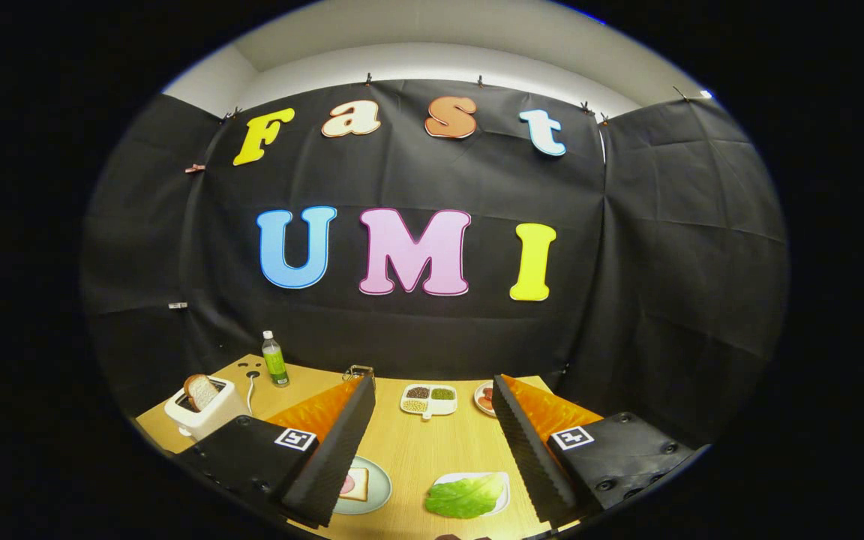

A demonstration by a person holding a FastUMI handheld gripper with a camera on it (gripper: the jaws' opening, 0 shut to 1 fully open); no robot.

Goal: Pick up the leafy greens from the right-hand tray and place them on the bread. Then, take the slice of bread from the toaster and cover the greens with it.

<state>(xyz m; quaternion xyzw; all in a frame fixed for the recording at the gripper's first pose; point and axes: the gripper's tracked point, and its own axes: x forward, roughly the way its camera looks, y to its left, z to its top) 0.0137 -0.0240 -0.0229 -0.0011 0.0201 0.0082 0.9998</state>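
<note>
— Gripper view, quick: where's the leafy greens [465, 496] vs the gripper [432, 457]?

— Low and close, betw. the two fingers but nearer the right one, almost touching its inner face. Lying flat on the right-hand tray [505, 487]. Gripper's released, fingers spread wide, nothing in them.

— Long axis?

— Runs roughly across the gap, finger to finger, so closing would squeeze it end-on along its length. I'd guess a drop down plus maybe a slight turn before the pinch, but that's just my read.

— And the bread [355, 484]?

— On a round plate [381, 491] just left of the greens, partly tucked behind the left finger. Something pinkish on it, can't tell what. Only part of plate showing.

— Second slice?

— Standing up out of the toaster [203, 409], far left on the bench [417, 450], beyond the left finger. Well apart from the plate.

— Anything else hard to see?

— Near edge of the tray is cut off. Divided dish [429, 400] and a small plate [484, 397] further back, contents too small to name. Green bottle [275, 360] by the wall.
</note>
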